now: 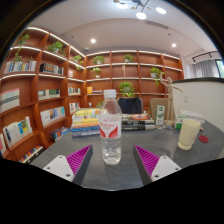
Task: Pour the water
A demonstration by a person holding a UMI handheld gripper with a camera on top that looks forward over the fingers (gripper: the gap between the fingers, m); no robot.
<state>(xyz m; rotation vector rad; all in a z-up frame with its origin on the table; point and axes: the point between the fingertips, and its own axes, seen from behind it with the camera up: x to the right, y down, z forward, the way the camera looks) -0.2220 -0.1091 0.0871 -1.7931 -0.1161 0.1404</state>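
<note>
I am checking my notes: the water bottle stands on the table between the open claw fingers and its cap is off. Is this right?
Not quite. The water bottle stands on the table between the open claw fingers, but its white cap is on, as the gripper view shows.

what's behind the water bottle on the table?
Behind the bottle, which stands just ahead of the open gripper, lies a stack of books on the table, with bookshelves beyond. Whatever sits directly behind the bottle is covered.
</note>
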